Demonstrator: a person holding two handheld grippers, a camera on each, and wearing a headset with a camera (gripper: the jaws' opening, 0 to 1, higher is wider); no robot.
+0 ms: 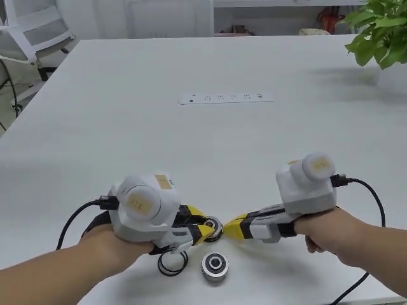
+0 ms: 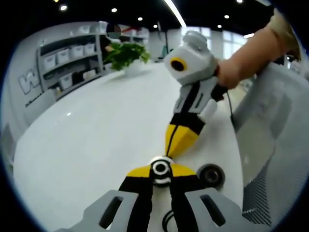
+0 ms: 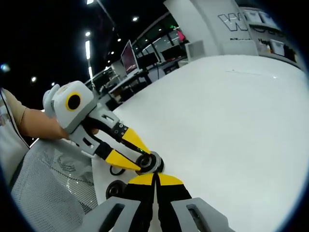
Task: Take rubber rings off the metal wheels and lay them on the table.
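head view: at six o'clock on the white table, the left gripper is seen clamped on a small silver metal wheel. the right gripper is pointed in from three o'clock, with its yellow tips at the wheel's edge. loose black rubber rings are laid at seven o'clock of the held wheel. a second round metal wheel is laid flat at six. a white power strip is spotted at twelve and a green leafy plant at two, both well apart.

left gripper view: the small silver metal wheel is pinched between the yellow-tipped jaws. it is touched at twelve by the right gripper, whose jaws are pressed together. the second round metal wheel is seen at three.

right gripper view: the jaws are shown pressed together, with the held wheel at twelve. whether any rubber is nipped cannot be told. the loose black rubber rings are found at nine.
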